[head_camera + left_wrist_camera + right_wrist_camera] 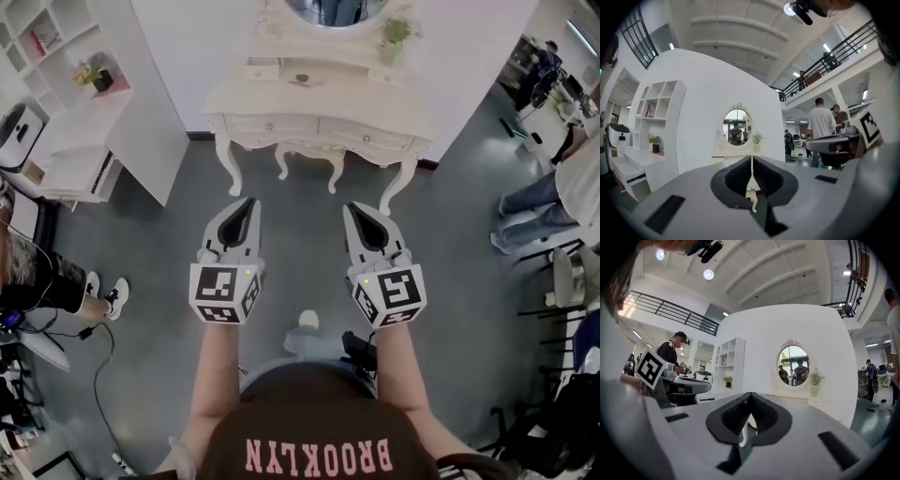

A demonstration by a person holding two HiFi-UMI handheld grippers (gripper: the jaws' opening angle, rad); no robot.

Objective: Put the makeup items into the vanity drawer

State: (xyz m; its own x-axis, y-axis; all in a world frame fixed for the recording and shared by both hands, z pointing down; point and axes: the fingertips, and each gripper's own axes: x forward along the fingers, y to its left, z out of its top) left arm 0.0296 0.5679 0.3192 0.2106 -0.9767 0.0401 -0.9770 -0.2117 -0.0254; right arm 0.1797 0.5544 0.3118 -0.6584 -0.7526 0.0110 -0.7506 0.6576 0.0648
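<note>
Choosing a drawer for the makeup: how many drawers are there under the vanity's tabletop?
2: the left drawer and the right drawer, side by side across the vanity front, both closed. Any on its sides would be hidden.

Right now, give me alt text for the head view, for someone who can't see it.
The left gripper and right gripper point side by side at a cream vanity table across a grey floor, fingers closed on nothing. Its drawers are shut, and white shelves stand to its left.
</note>
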